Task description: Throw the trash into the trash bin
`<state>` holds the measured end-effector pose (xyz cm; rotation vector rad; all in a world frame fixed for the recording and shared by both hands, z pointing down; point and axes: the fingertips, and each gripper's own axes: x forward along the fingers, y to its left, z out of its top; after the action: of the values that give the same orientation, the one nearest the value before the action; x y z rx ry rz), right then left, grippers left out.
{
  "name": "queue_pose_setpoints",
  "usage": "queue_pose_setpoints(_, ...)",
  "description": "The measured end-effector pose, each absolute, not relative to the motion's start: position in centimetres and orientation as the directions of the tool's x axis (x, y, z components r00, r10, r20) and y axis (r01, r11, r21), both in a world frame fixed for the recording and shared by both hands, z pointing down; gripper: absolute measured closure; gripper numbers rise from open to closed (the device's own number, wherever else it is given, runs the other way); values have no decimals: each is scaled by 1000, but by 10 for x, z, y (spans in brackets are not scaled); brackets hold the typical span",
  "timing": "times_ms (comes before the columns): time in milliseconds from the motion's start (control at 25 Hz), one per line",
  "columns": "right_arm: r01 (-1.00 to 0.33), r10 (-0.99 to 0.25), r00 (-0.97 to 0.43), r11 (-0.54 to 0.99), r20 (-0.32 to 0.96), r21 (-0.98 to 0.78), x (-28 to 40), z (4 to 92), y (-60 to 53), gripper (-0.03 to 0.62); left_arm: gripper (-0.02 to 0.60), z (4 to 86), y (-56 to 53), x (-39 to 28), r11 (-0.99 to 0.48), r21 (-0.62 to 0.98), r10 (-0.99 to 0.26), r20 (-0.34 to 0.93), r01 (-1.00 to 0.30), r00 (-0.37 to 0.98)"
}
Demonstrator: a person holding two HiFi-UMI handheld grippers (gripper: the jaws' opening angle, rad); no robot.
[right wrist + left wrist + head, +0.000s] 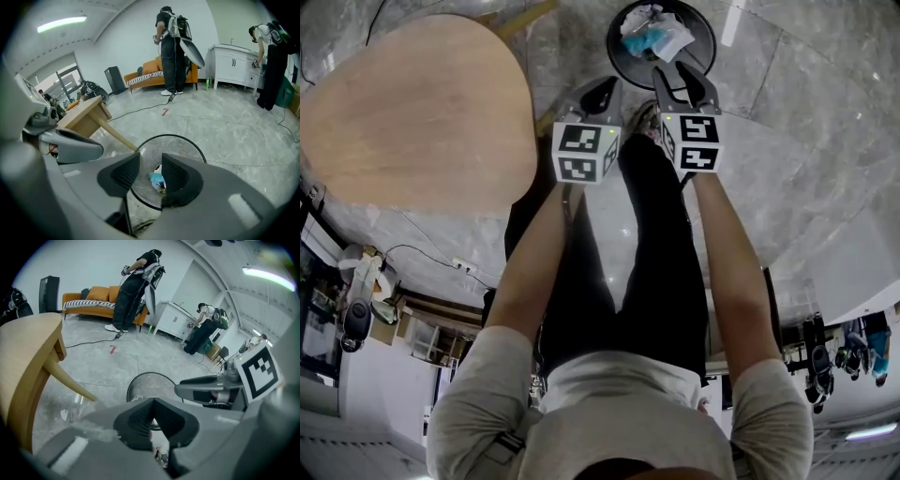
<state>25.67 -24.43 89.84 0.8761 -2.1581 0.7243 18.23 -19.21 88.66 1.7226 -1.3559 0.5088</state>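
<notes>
- The bin [707,39] stands on the floor at 12 o'clock from the person, just past both grippers.
- The trash [652,36], a blue and white crumpled wad, lies inside the bin.
- The right gripper [682,77] hangs over the bin's near rim, at about its 6 o'clock, pointing steeply down.
- In the right gripper view its jaws stand wide apart with nothing between the pads. Through the gap the trash [155,179] shows down in the mesh bin [187,139].
- The left gripper [602,92] is beside the right one, at 9 o'clock from it and apart from it, just short of the bin's rim.
- In the left gripper view its jaws [151,420] are pressed together and hold nothing. The bin [145,383] lies beyond them.
- A wooden table [412,112] fills 10 o'clock in the head view, apart from the bin.
- People stand far back in the room, near an orange sofa [150,70].
</notes>
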Motion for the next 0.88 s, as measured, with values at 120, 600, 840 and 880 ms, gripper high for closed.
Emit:
queue_pose_setpoints(120, -767, -397, -525, 603, 753, -217, 262, 884, -247, 488, 563, 873, -192, 184, -50, 368, -576, 749, -928, 328)
queue_pose_setpoints(600, -770, -465, -565, 594, 682, -234, 268, 785, -234, 586, 563, 789, -179, 195, -129, 321, -564, 754, -938, 336)
queue_pose_setpoints(840, -761, -538, -613, 598, 579, -251, 252, 689, -242, 586, 563, 676, -188, 185, -231, 287, -611, 701, -930, 368)
queue_pose_setpoints(880, -757, -544, -619, 605, 566, -247, 248, 669, -241, 586, 563, 656, -187, 181, -242, 277, -620, 694, -930, 367)
